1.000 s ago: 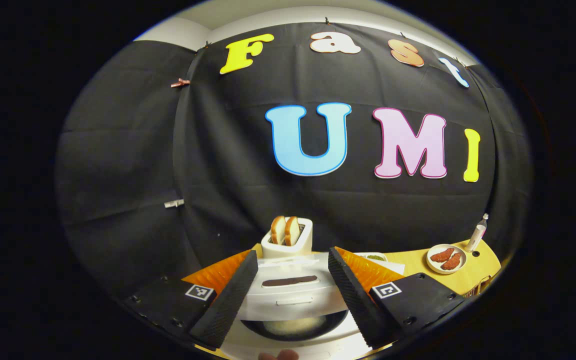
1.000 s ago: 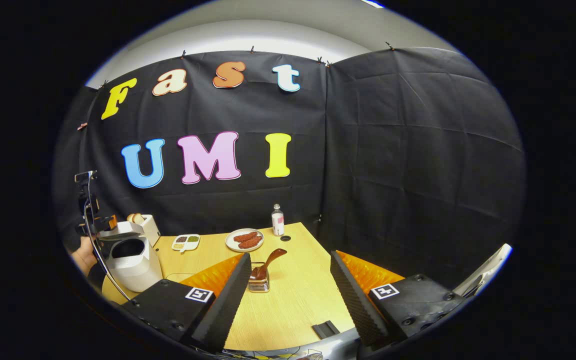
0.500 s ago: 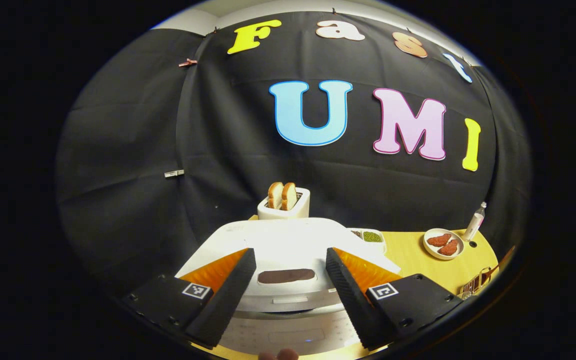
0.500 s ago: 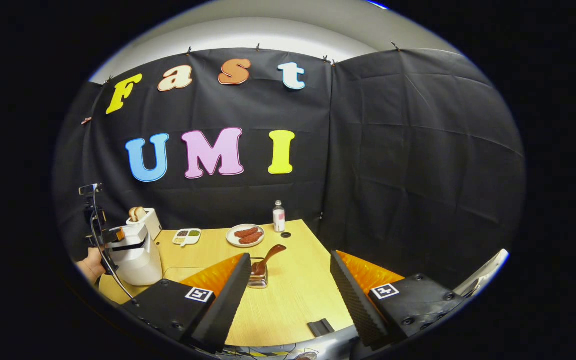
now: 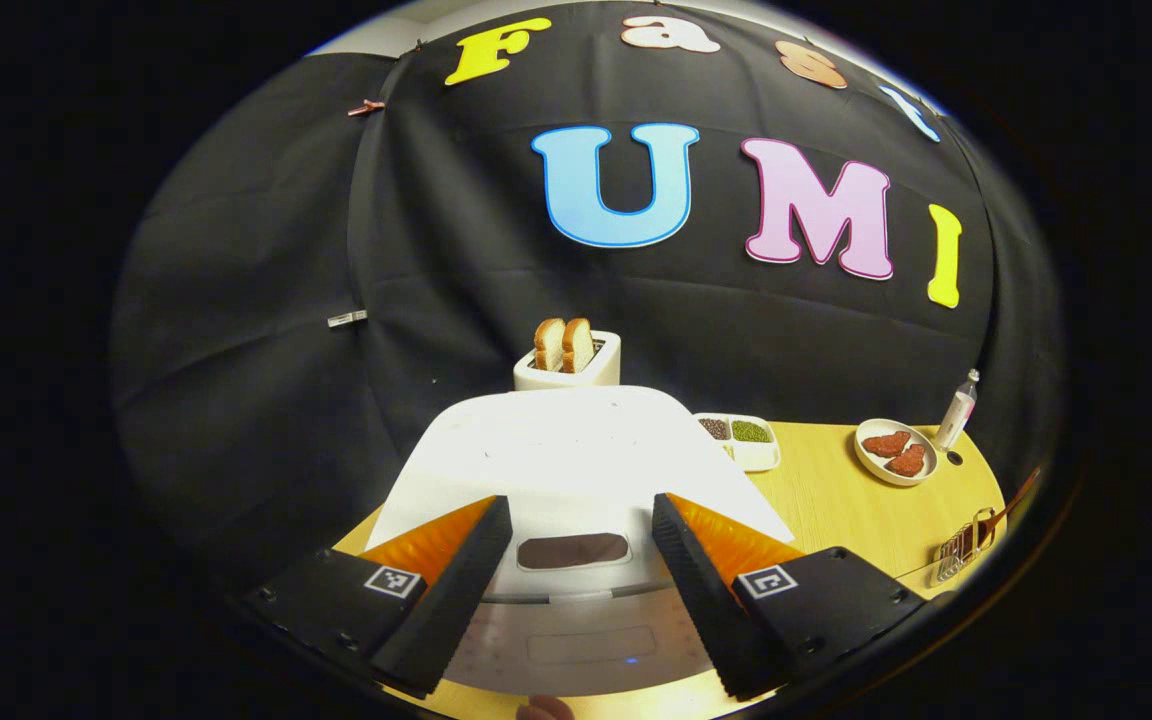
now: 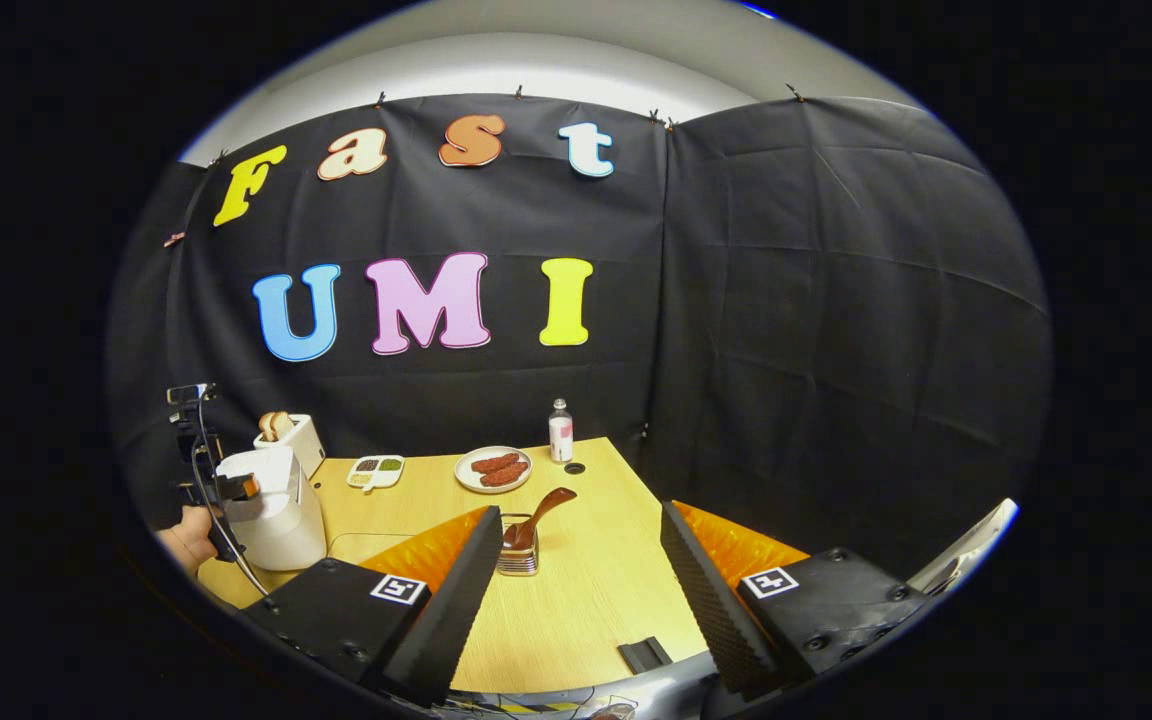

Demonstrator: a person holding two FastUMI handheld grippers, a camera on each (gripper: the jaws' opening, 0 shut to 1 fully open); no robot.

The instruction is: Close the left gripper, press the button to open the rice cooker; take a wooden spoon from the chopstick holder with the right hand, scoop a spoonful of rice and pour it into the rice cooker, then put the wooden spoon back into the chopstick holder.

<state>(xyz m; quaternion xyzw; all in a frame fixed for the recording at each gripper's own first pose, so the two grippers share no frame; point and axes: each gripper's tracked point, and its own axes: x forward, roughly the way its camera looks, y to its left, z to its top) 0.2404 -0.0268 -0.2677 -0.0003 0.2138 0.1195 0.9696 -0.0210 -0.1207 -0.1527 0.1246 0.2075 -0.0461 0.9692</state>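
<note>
The white rice cooker (image 5: 556, 450) stands right in front of my left gripper (image 5: 581, 510) with its lid down. That gripper is open, and the dark button (image 5: 573, 550) on the lid's front lies between its fingers. In the right gripper view the cooker (image 6: 271, 505) is at the far left, with a hand (image 6: 186, 535) holding the left gripper beside it. The wooden spoon (image 6: 536, 515) leans in the metal chopstick holder (image 6: 518, 550) mid-table, just ahead of my open right gripper (image 6: 581, 515). The holder (image 5: 961, 545) also shows at the left gripper view's right edge.
Behind the cooker stands a toaster (image 5: 568, 360) with two bread slices. A divided dish of grains (image 5: 741, 440), a plate of red pieces (image 5: 894, 452) and a small bottle (image 5: 958, 410) line the back of the wooden table (image 6: 576, 600). A small dark block (image 6: 644, 655) lies near the front edge.
The rice cooker's lid was raised with the inner pot showing; it has come down and is now shut under my left gripper. The right gripper has barely moved.
</note>
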